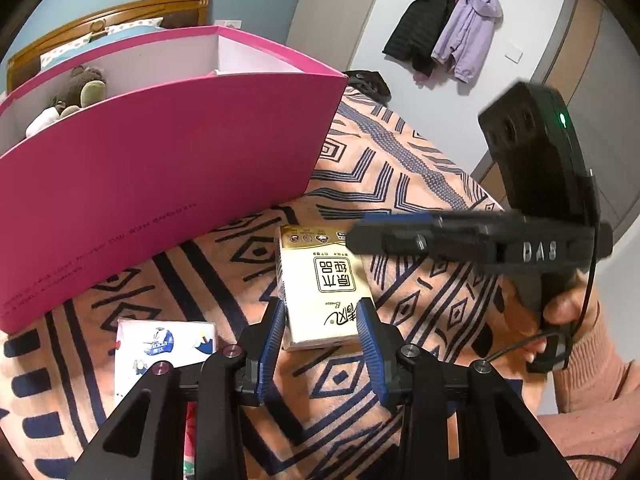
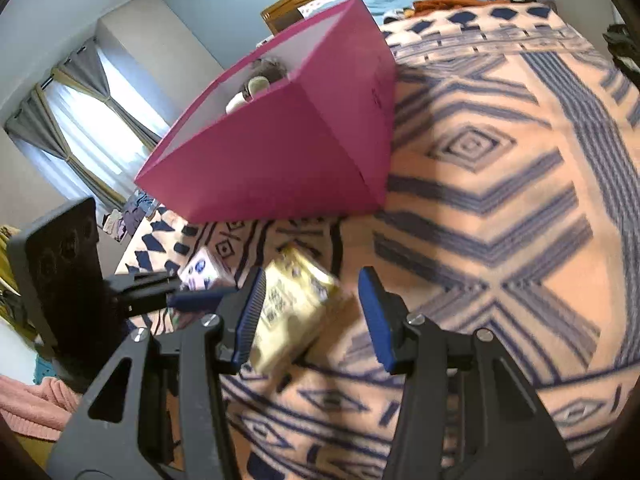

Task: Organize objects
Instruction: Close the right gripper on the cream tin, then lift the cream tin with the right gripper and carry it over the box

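Note:
A cream tissue pack (image 1: 322,288) lies on the patterned blanket (image 1: 400,184). My left gripper (image 1: 322,320) is open, its blue pads on either side of the pack's near end. My right gripper (image 2: 316,300) is open above the same pack (image 2: 292,312), which sits toward its left pad; the view is blurred. In the left wrist view the right gripper's closed-looking side profile (image 1: 400,232) hovers over the pack's far end. A white and blue tissue pack (image 1: 164,348) lies to the left. A pink box (image 1: 160,184) stands behind, with a plush toy (image 1: 76,92) inside.
The pink box (image 2: 280,152) stands on the blanket (image 2: 500,200) of a bed with a wooden headboard (image 1: 120,12). Jackets (image 1: 444,28) hang on the wall at right. A window with curtains (image 2: 80,120) is at left.

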